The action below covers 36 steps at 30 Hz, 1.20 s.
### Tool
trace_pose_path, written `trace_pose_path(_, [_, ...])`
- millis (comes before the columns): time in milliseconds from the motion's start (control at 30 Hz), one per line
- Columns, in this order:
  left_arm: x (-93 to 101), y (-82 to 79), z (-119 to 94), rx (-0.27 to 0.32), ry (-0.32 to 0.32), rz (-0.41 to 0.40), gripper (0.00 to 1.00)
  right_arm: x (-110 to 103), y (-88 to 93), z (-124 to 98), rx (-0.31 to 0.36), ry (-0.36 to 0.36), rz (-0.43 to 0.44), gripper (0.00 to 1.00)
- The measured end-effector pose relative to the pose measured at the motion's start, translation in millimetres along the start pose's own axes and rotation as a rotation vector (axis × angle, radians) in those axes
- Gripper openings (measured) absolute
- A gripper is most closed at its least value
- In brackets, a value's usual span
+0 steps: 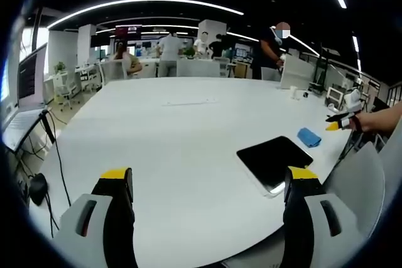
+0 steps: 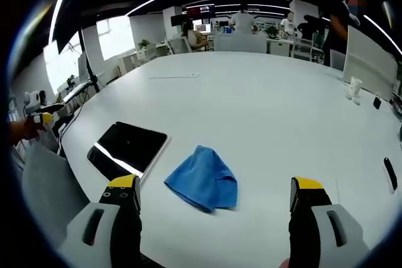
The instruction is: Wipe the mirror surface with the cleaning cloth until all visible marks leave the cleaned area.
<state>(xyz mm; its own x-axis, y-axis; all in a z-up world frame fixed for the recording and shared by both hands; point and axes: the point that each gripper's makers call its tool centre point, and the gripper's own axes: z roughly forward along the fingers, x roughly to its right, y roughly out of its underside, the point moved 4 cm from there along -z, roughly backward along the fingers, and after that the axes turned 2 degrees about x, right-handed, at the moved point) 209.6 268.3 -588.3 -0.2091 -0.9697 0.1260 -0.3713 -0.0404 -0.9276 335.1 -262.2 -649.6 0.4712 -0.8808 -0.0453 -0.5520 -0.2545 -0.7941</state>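
A dark rectangular mirror (image 1: 273, 158) lies flat on the white table (image 1: 176, 136) near its right edge, with a crumpled blue cloth (image 1: 308, 137) just beyond it. My left gripper (image 1: 210, 183) is open and hovers over bare table, left of the mirror. In the right gripper view the blue cloth (image 2: 204, 185) lies just ahead, between the wide-apart jaws of my right gripper (image 2: 215, 192), which is open and holds nothing. The mirror (image 2: 129, 149) sits to the cloth's left, with a bright light streak reflected in it. A hand holds the right gripper (image 1: 341, 121) at the far right.
A laptop (image 1: 24, 92) and cables (image 1: 53, 149) sit off the table's left side. A grey chair back (image 2: 47, 192) stands by the mirror's edge. Small white items (image 2: 353, 89) and a black object (image 2: 389, 174) lie at the right. People and desks fill the background.
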Motion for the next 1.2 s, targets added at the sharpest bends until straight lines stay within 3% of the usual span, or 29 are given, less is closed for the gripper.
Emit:
trace_pose_path(67, [0.5,0.9,2.4,0.001,0.008,-0.003,0.99,1.2,-0.8,-0.1,-0.002,0.007,-0.007,0.89])
trace_pose_path(133, [7.6,3.2,7.3,-0.019,0.067,-0.004,0.99,4.4,-3.9,0.9,0.016,0.016,0.029,0.91])
trace_pose_path(200, [12.3,3.1,12.0,-0.035,0.085,0.029,0.99,3.8,-5.0,2.3,0.008,0.027,0.045,0.88])
trace_pose_path(500, [12.6,2.5,23.5,-0.049,0.089,-0.001,0.99,-7.8,-10.3,20.2,-0.047,-0.003,0.055,0.75])
trace_pose_path(633, [11.1,1.0,26.1,-0.065,0.095,0.01,0.99,-14.7,-7.0,32.4,-0.093,-0.032,0.019,0.68])
trace_pose_path(733, [9.0,-1.5,28.4,-0.054,0.092,0.006,0.99,-14.1,-4.2,38.0,-0.104,-0.022,-0.007,0.54])
trace_pose_path(833, [11.6,-2.1,29.4,-0.059,0.097,0.011,0.99,-20.3,-0.5,44.1,-0.118,-0.057,0.042,0.53])
trace_pose_path(1000, [11.7,-4.0,29.1,-0.053,0.097,0.018,0.99,-18.9,3.4,54.3,-0.161,-0.037,0.025,0.36])
trace_pose_path(1200, [10.4,1.9,29.8,-0.067,0.089,0.007,0.99,-20.6,4.9,60.7,-0.184,-0.032,0.046,0.3])
